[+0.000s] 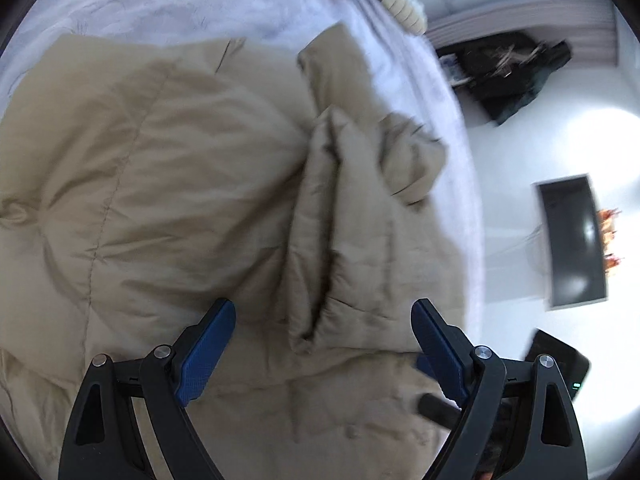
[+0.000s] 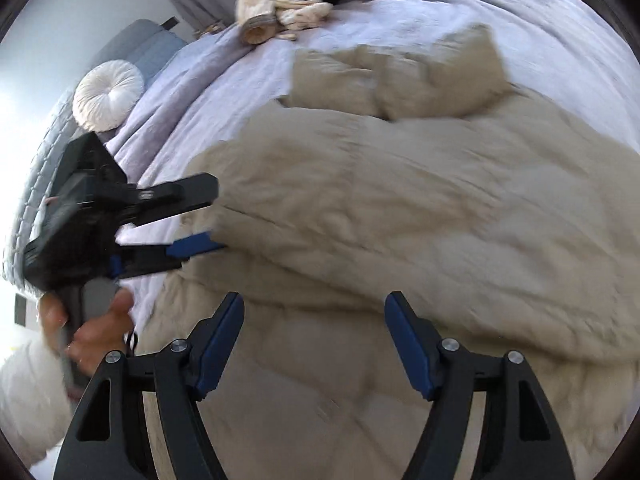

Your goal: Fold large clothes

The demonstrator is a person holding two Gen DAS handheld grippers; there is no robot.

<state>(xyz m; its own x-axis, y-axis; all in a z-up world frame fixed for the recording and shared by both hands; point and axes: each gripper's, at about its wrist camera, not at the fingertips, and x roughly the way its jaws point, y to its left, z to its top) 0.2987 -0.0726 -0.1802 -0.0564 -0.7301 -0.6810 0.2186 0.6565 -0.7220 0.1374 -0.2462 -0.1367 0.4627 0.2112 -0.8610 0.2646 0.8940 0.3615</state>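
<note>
A large beige padded coat [image 1: 160,184] lies spread on a bed with a lavender cover [image 1: 180,4]. One bunched, folded-over part [image 1: 340,216] lies along the coat's right side in the left wrist view. My left gripper [image 1: 323,306] hovers over it, open, with no cloth pinched between its blue pads. In the right wrist view the coat [image 2: 400,220] fills the middle, with a folded section [image 2: 400,76] at its far end. My right gripper [image 2: 315,298] is open above the coat, holding nothing. The left gripper [image 2: 214,216] shows at the coat's left edge, held by a hand [image 2: 100,328].
A heap of cream clothes [image 2: 288,4] lies at the bed's far end. A round white cushion [image 2: 108,94] rests on a grey seat [image 2: 152,44] beside the bed. Past the bed's edge are white floor, a dark rectangular panel [image 1: 572,240] and dark garments [image 1: 516,72].
</note>
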